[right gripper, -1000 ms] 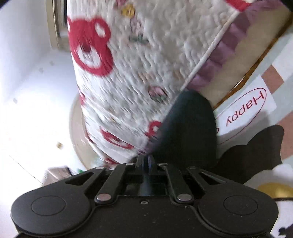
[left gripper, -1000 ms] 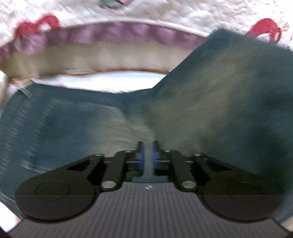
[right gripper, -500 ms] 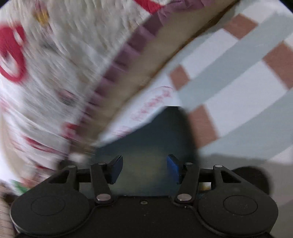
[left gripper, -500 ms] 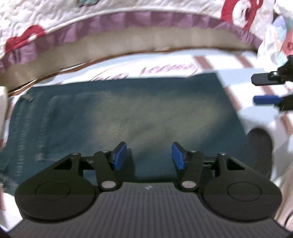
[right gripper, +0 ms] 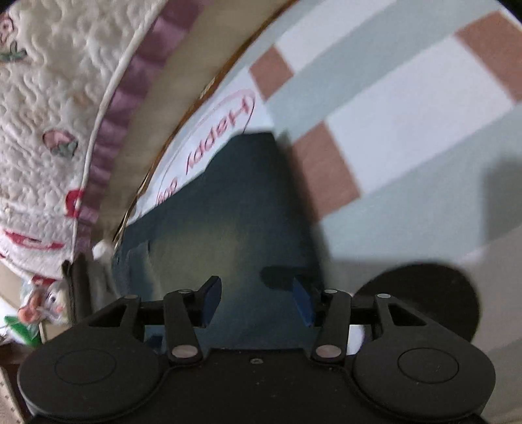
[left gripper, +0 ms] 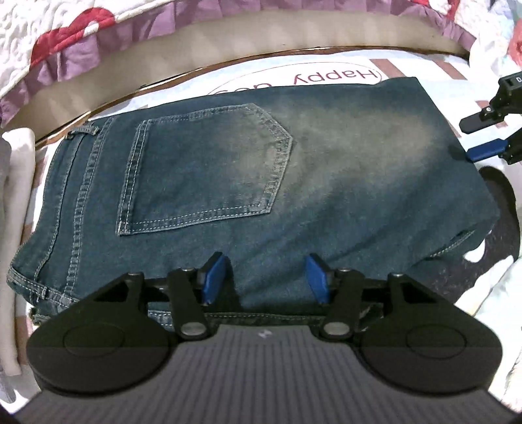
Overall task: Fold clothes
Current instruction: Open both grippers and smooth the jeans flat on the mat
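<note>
Dark blue folded jeans lie flat on the printed mat, back pocket facing up. My left gripper hovers over their near edge, open, its blue pads apart with nothing pinched between them. At the jeans' right end my right gripper comes in from the side, also open. In the right wrist view the jeans stretch away ahead of the right gripper, whose pads stand apart over the cloth's end.
A white quilted bedspread with red figures and a purple frill hangs behind the mat. The mat has grey, white and brown stripes and a black round patch. Pale folded cloth lies left of the jeans.
Both grippers went from shut on the denim to open and let it go. The jeans dropped from a lifted fold to lying flat. The right gripper swung down toward the mat.
</note>
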